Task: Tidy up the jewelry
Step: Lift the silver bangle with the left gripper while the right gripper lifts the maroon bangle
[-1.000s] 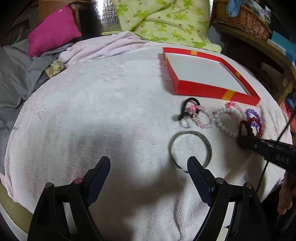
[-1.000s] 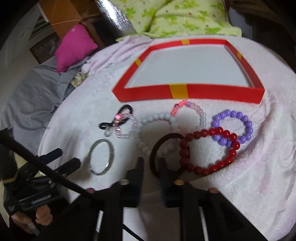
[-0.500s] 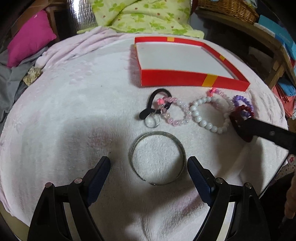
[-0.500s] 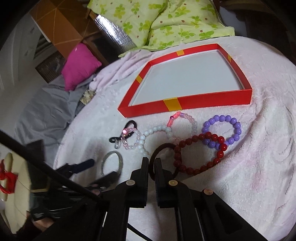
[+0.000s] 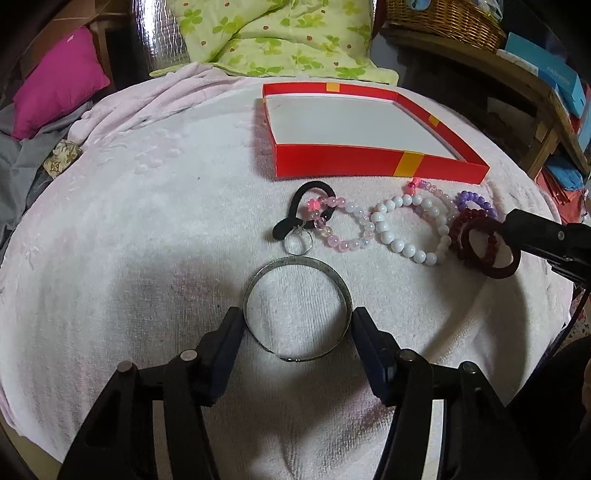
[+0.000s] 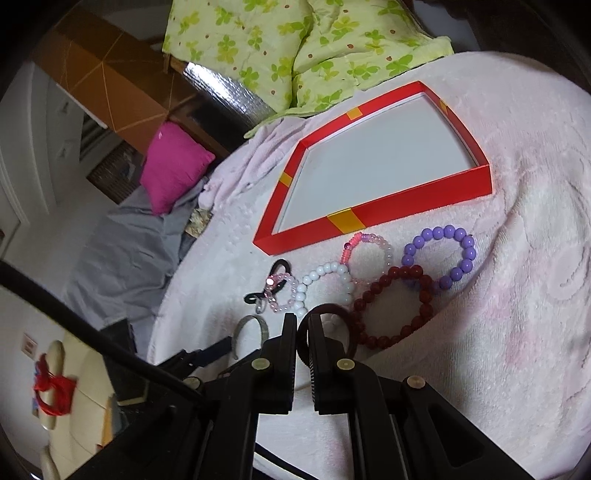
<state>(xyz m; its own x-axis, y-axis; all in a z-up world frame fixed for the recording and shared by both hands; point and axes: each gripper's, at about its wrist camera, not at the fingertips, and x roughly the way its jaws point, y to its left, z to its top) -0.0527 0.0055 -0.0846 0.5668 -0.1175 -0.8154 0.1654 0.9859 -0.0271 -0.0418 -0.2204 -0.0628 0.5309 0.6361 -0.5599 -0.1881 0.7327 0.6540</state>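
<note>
A silver bangle [image 5: 295, 308] lies on the pink towel between the fingers of my left gripper [image 5: 297, 325], which touch or nearly touch its sides. My right gripper [image 6: 302, 325] is shut on a dark brown ring bracelet [image 6: 345, 325], seen lifted in the left wrist view [image 5: 493, 267]. A red bead bracelet [image 6: 391, 306], purple bead bracelet [image 6: 439, 254], white bead bracelet [image 6: 325, 284], two pink bead bracelets [image 6: 369, 249] and a black hair tie [image 5: 306, 210] lie in front of the empty red box [image 5: 369, 162].
A green patterned quilt [image 5: 273, 40] and a magenta pillow [image 5: 55, 77] lie behind the towel. A wicker basket [image 5: 443, 18] and blue boxes sit on a wooden shelf at right. Grey cloth hangs off the left side.
My left gripper moved forward and narrowed around the silver bangle. My right gripper closed on the dark ring bracelet and raised it off the towel.
</note>
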